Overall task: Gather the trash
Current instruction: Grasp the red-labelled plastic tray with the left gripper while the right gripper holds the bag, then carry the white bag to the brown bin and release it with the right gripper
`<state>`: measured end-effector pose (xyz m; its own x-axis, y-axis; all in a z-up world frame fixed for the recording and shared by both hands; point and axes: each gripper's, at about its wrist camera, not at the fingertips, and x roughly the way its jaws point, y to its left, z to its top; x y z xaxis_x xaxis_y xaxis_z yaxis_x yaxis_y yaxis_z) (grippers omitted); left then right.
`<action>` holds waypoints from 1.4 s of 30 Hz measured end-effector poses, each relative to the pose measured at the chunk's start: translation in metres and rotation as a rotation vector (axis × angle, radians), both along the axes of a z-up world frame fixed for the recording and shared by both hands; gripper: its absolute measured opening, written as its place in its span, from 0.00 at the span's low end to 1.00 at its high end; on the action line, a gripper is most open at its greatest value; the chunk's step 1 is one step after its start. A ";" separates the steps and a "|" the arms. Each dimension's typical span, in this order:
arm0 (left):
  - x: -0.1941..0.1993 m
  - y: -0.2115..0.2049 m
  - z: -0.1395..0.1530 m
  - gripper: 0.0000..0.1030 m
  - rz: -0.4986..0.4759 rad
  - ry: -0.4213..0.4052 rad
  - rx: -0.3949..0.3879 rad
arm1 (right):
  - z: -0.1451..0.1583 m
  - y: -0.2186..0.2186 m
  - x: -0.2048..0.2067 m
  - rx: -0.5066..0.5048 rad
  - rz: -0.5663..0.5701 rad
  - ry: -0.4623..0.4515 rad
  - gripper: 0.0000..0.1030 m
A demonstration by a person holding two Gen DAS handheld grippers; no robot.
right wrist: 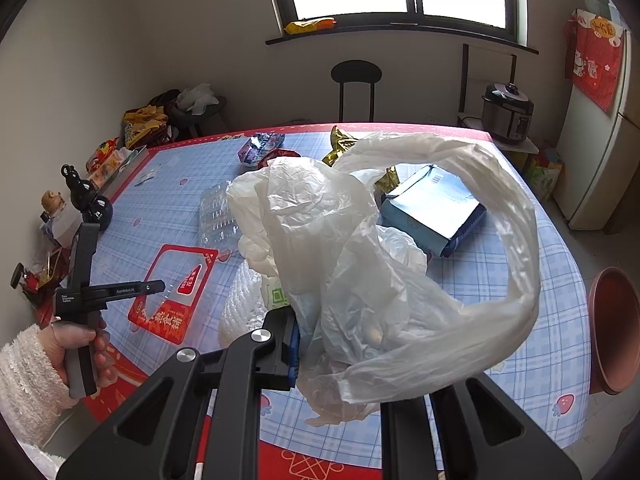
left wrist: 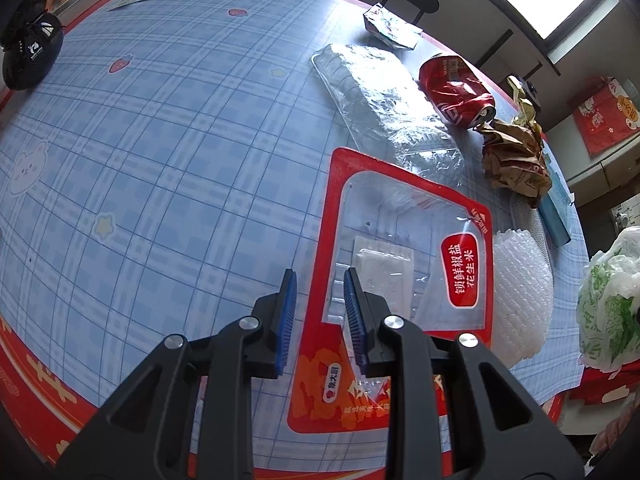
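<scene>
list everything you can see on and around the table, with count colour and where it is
snack packet: 1, red with clear window, flat on table under the left fingers
clear plastic tray: 1, transparent, beyond the packet
crushed can: 1, red, on its side right of the tray
foil wrapper: 1, silver, far table edge
crumpled paper wrapper: 1, brown, right of the can
foam netting: 1, white, right of the packet
blue box: 1, blue, right half of table
table: 1, blue check cloth with red border
stool: 1, black, behind table
rice cooker: 1, dark, by the wall
plastic bag: 1, white, hanging from the right gripper
left gripper: open, above the packet
right gripper: shut on the bag
</scene>
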<state>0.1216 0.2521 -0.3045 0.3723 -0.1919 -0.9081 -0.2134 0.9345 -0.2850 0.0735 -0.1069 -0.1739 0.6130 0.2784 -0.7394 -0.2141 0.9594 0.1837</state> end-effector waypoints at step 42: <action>-0.038 -0.173 0.221 0.18 -0.127 -0.431 -0.015 | 0.048 -0.204 -0.042 0.136 -0.315 -0.264 0.15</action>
